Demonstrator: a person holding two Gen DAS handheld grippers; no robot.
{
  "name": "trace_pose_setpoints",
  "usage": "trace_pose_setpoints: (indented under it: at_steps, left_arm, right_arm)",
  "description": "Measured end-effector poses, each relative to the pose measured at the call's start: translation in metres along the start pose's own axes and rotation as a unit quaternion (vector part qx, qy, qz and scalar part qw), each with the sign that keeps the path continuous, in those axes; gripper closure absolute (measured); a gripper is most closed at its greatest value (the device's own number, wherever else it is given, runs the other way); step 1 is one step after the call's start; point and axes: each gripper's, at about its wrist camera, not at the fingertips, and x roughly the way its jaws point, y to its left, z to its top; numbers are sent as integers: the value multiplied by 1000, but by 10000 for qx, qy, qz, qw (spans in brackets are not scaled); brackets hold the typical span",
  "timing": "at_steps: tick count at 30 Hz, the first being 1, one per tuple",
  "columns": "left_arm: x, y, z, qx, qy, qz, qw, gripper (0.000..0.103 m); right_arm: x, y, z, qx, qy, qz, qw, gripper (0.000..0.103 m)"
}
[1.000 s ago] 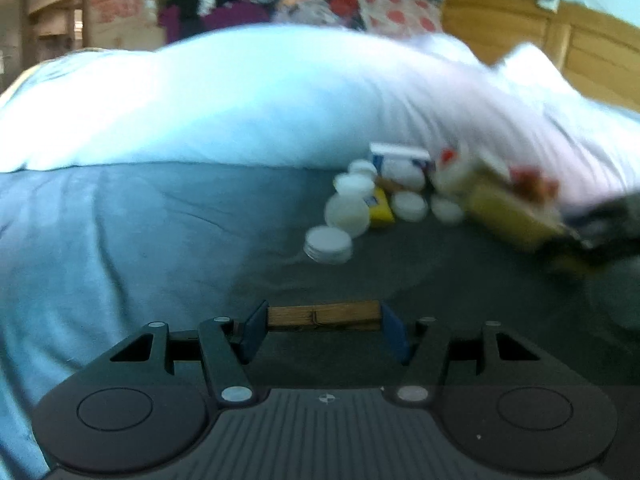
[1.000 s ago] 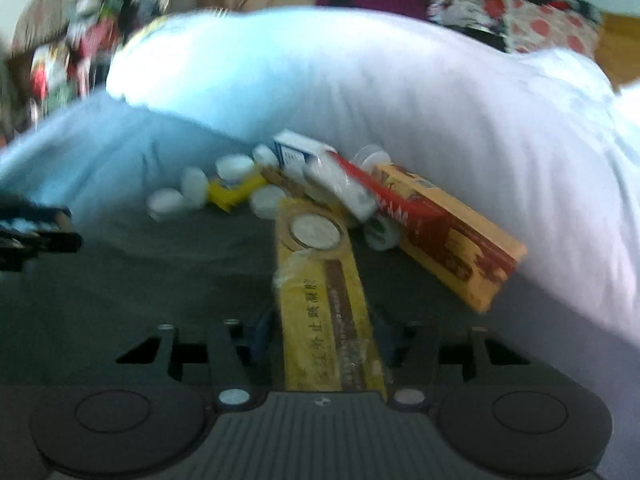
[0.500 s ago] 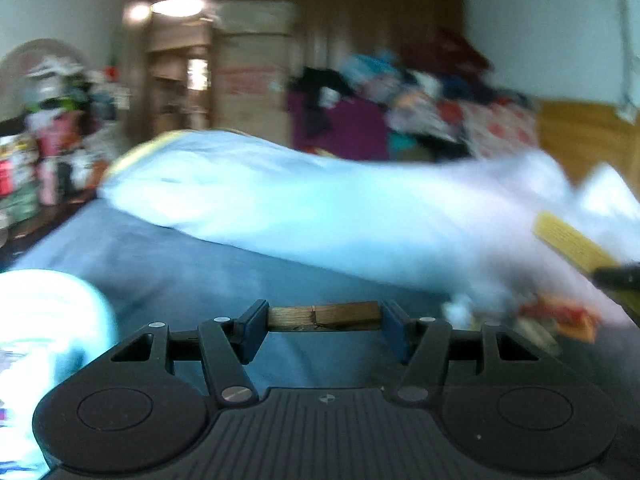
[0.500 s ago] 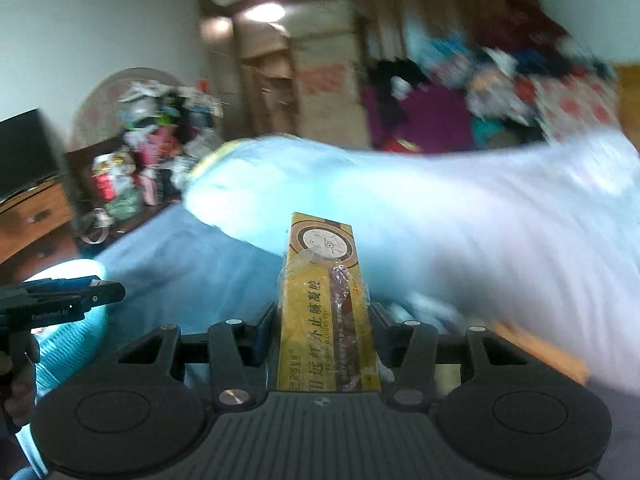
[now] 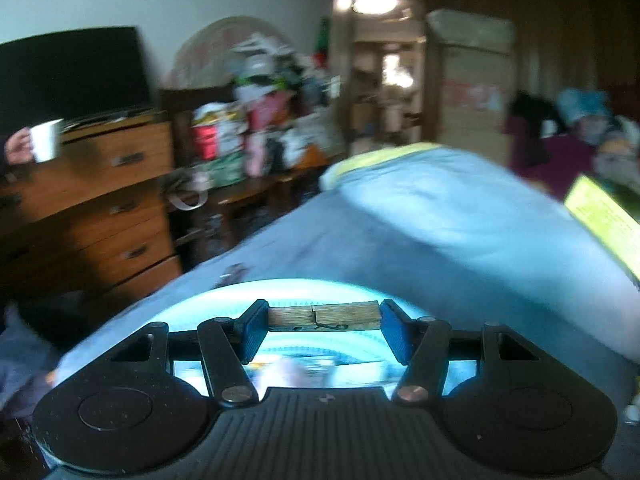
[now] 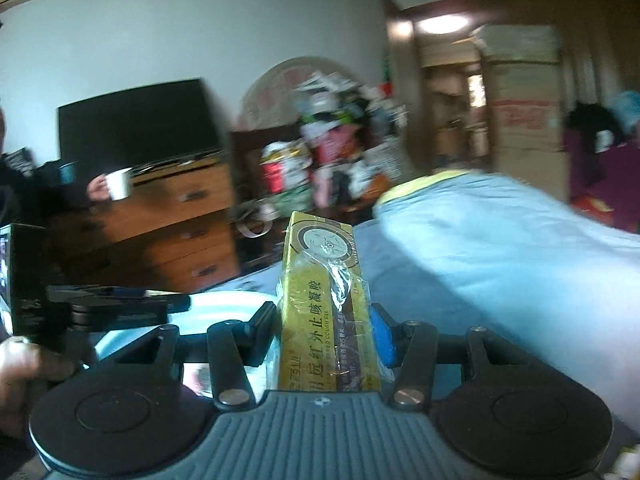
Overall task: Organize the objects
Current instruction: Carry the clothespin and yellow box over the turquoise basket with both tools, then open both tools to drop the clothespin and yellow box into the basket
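My left gripper (image 5: 323,322) is shut on a wooden clothespin (image 5: 323,317), held crosswise between the blue pads. It hovers over a light blue round basket (image 5: 304,290) on the bed. My right gripper (image 6: 324,320) is shut on a long yellow cough-gel box (image 6: 324,300) that sticks forward and up. The same yellow box (image 5: 604,220) shows at the right edge of the left wrist view. In the right wrist view the left gripper (image 6: 120,300) appears at the left, with a hand (image 6: 20,376) on it, above the basket (image 6: 224,304).
A blue duvet (image 5: 460,208) lies heaped on the grey bedsheet (image 5: 320,232). Beyond the bed stand a wooden chest of drawers (image 5: 92,208), a dark television (image 5: 68,76), and a cluttered pile of bags (image 5: 256,128). Another person's hand holds a white cup (image 5: 44,146).
Both grippers swung left, away from the pile of bottles and boxes on the bed, toward the light blue basket. The clothespin and the yellow box stayed gripped.
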Motion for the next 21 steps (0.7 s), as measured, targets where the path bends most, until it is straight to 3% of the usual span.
trace_pose_setpoints:
  at_steps: [6,10,21]
  left_arm:
    - [11,43,3,-142,231,203,9994,43]
    - [19,48,-3,-206,305,233,9990,43]
    - [35,53,-7,-229,355,309,9986,43]
  right_arm:
    - [52,65,15,-173,373,335,9986,50]
    - [78,92,14,-255,502,405,9976,50]
    - [116,111,4,-330,678,389,9964,48]
